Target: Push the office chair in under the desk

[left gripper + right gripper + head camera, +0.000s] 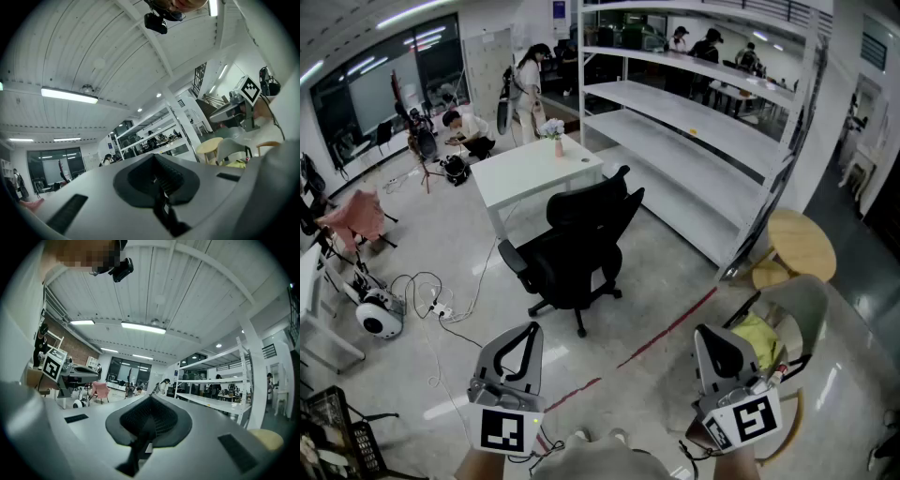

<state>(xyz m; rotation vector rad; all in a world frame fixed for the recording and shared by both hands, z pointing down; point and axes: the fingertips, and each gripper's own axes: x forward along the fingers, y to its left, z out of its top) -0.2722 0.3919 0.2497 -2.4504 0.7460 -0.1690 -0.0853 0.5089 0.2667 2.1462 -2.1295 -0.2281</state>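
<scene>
Left hand-held gripper (527, 332) and right hand-held gripper (713, 336), both closed, empty; office chair (577, 246) well ahead, beside desk (530, 171).

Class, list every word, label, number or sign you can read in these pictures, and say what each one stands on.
No text can be read anywhere in these pictures.
Blue sign on the far wall: too small to read.
Square markers on the left gripper and right gripper: black-and-white patterns, not letters or numbers.
</scene>
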